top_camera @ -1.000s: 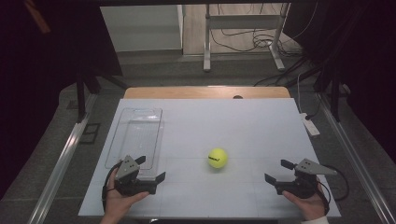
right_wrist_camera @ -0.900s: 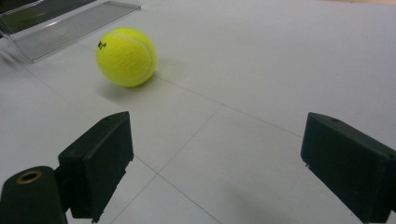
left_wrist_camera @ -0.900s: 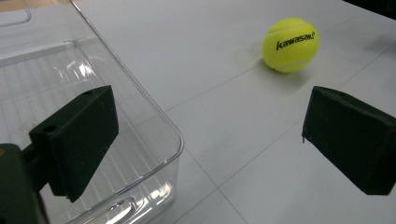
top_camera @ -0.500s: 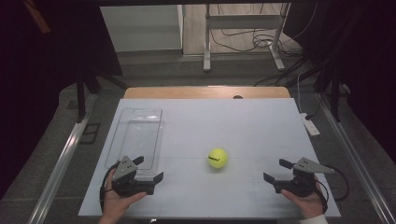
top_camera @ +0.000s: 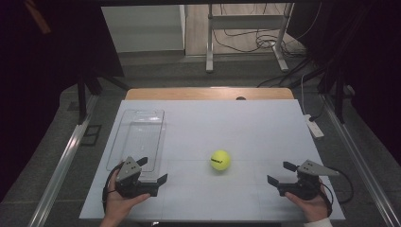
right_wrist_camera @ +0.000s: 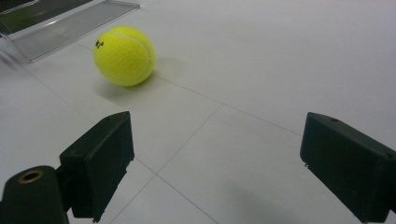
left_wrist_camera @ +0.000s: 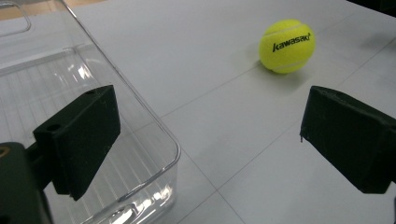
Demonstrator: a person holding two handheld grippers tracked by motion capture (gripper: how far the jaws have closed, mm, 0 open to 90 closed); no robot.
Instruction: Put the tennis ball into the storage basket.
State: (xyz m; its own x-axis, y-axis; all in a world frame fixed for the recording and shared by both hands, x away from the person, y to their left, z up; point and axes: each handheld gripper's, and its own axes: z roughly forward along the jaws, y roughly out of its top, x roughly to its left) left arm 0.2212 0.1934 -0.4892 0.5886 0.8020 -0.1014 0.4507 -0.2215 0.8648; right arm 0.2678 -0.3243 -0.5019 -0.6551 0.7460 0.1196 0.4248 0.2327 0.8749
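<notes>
Your tennis ball (top_camera: 220, 160) sits loose on the white counter (top_camera: 246, 127), roughly between your two hands and a little farther out, well apart from both; nothing touches it. Your left gripper (top_camera: 150, 172) rests low at the near left, fingers spread wide and empty; in the left gripper view one finger (left_wrist_camera: 79, 140) overlaps the near corner of the clear plastic tray (left_wrist_camera: 154, 140), the other (left_wrist_camera: 350, 135) hangs over bare counter, and the ball (left_wrist_camera: 287, 45) lies ahead and off to the side, its printed brand name facing the lens. Your right gripper (top_camera: 282, 173) mirrors it at the near right, fingers equally wide, holding nothing, with the ball (right_wrist_camera: 124, 55) up ahead and off-axis from the gap. The tray (top_camera: 137, 137) lies empty along the left side, long edge running away from you. Judgement: both hands look parked at a ready stance, fingers pre-opened wide enough to take the ball, and the tray nearby suits as a drop spot. Either hand needs to swing inward to centre the ball before closing, since it can roll.
</notes>
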